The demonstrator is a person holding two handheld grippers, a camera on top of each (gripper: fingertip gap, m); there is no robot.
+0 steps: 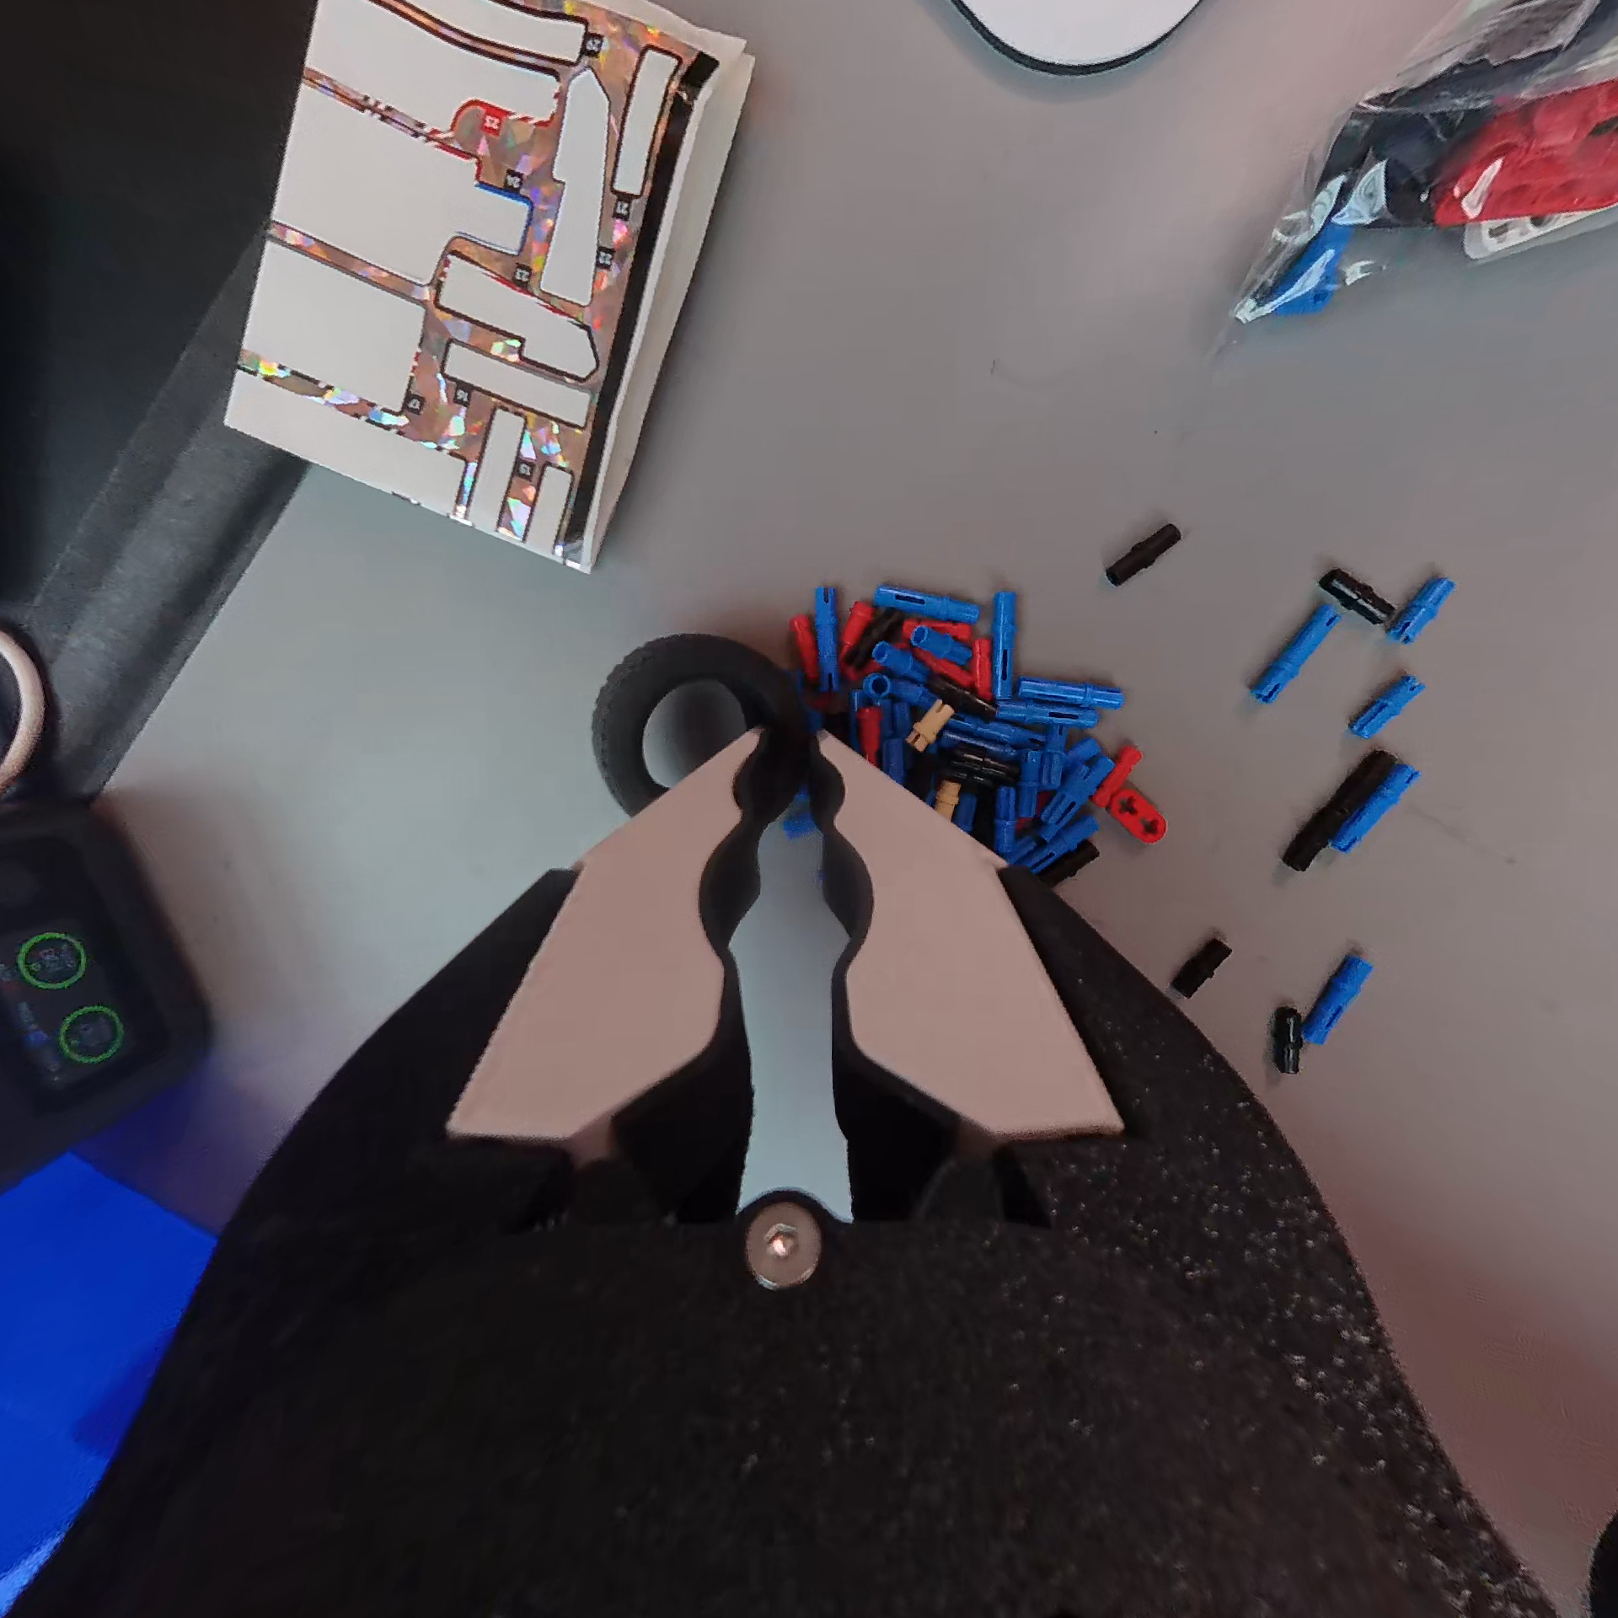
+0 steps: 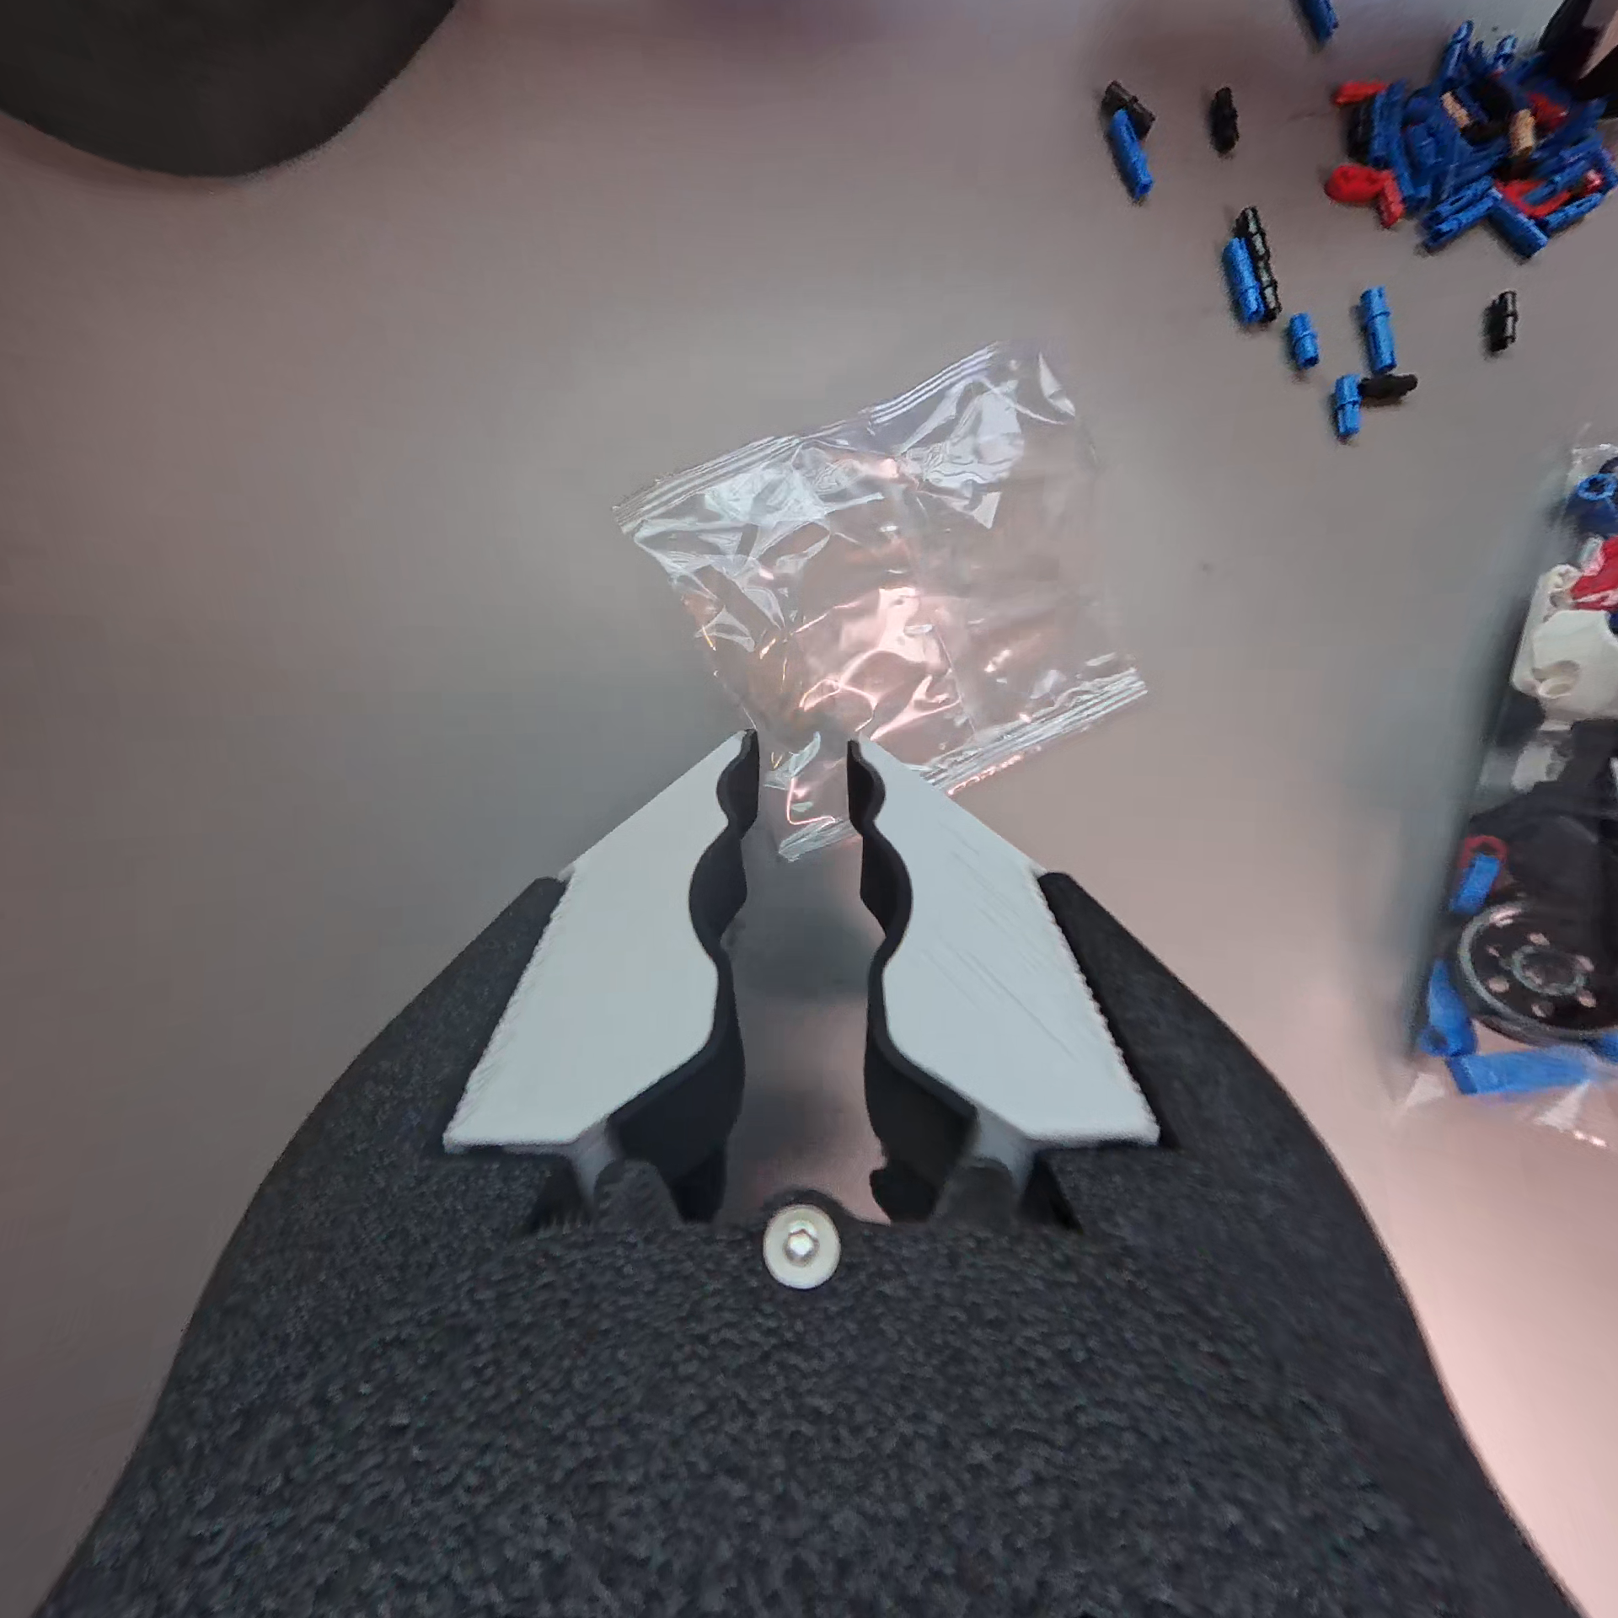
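Observation:
My left gripper [image 1: 788,744] is shut on the right wall of a small black rubber tire [image 1: 674,657] that sits on the grey table. Right beside it lies a pile of blue, red, black and tan plastic pins [image 1: 963,727]. My right gripper [image 2: 801,753] is open. The lower corner of an empty, crinkled clear plastic bag [image 2: 884,595] lies between its fingertips, and I cannot tell whether the fingers touch it. The pin pile also shows far off at the top right of the right wrist view [image 2: 1471,149].
A sticker sheet with shiny foil [image 1: 473,263] lies at the back left. A clear bag of red, black and blue parts [image 1: 1471,166] sits at the back right. Loose blue and black pins [image 1: 1366,788] are scattered right of the pile. Another bag with a wheel and parts [image 2: 1532,875] lies at the right. The left gripper's tips are roughly 30 cm from the right gripper's.

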